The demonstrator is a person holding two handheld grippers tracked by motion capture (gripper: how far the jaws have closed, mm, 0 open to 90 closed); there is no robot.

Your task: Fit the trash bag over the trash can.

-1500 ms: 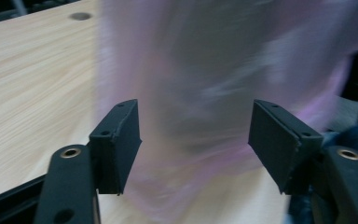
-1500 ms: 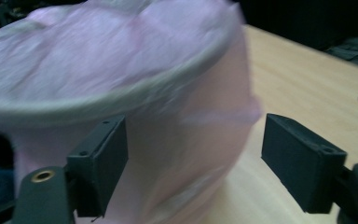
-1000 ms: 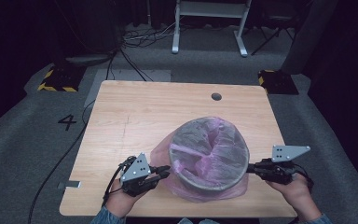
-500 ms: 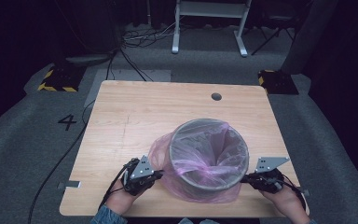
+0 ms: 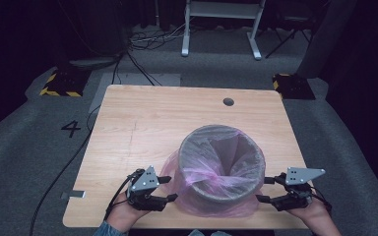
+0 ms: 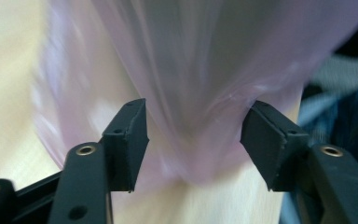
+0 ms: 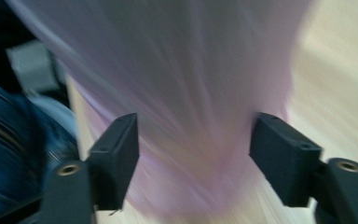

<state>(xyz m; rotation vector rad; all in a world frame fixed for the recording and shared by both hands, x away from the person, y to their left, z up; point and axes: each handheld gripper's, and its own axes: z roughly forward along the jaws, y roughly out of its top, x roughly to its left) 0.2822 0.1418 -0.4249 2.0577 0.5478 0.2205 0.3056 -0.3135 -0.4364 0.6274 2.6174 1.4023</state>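
Flanking bin (image 5: 222, 167), both tools' jaws just opened, pink bag (image 5: 177, 172) between, unclamped

- A round grey mesh bin (image 5: 221, 172) stands upright near the table's front edge, its mouth open.
- A thin, translucent pink bag (image 5: 216, 204) lines it, folded over the rim and draped down the outside, pooling loosely at its base.
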